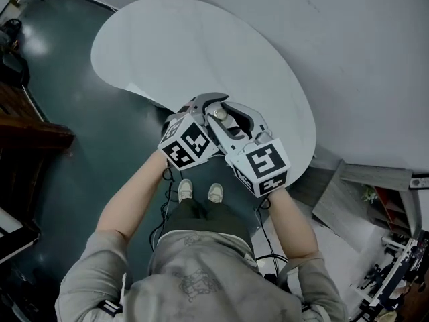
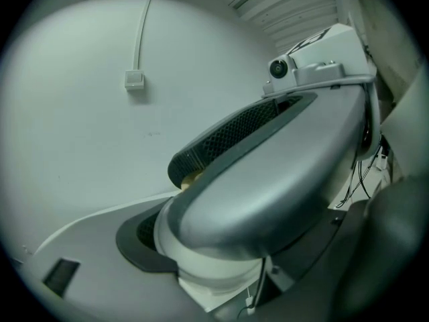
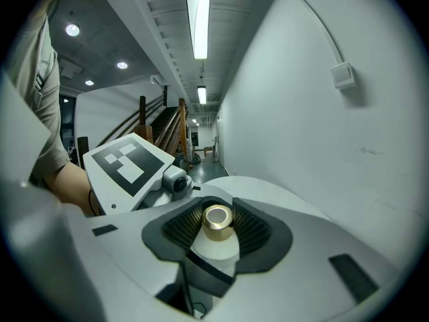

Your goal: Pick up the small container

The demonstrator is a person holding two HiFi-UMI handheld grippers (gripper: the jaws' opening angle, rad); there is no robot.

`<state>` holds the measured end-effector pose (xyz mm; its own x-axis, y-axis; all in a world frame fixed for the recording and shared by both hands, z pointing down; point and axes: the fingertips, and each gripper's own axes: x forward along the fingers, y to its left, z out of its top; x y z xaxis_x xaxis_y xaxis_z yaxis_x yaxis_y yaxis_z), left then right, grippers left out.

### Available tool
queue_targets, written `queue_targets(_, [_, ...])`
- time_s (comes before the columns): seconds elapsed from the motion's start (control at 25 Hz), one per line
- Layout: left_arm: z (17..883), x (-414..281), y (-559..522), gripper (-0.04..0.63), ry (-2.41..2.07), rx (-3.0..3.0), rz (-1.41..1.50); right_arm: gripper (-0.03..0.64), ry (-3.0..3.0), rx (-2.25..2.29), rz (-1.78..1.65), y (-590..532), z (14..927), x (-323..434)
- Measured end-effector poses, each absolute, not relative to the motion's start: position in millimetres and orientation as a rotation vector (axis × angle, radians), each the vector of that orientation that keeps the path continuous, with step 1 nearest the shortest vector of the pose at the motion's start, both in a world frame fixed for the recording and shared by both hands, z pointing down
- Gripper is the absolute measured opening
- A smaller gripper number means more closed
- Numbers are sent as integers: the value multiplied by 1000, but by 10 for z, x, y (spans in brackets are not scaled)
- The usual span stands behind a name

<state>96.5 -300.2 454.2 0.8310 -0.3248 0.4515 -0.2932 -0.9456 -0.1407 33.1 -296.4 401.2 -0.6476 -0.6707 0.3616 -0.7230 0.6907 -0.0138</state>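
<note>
Above the counter's [image 1: 167, 45] near edge, the right gripper's [image 3: 218, 228] fingers [image 3: 258, 230] pinch the small container [image 3: 214, 245] at its gold cap [image 3: 217, 219]. The left gripper's [image 2: 211, 274] fingers [image 2: 137, 237] press its white body.

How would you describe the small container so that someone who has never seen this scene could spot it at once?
Find the white rounded table; over its near edge hangs the right tool. Between that tool's dark ribbed pads sits the small container: a white body under a shiny gold cap, the only gold thing there.
</note>
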Motion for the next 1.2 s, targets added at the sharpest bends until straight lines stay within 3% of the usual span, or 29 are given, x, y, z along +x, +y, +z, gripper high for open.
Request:
queue_targets(0.56, [3570, 789, -2399, 342, 549, -2885, -703, 144, -2584, 1116, 93, -2312, 3036, 154])
queue_targets(1.2, [3279, 708, -1695, 342, 549, -2885, -648, 144, -2592, 1142, 53, -1581, 2746, 35])
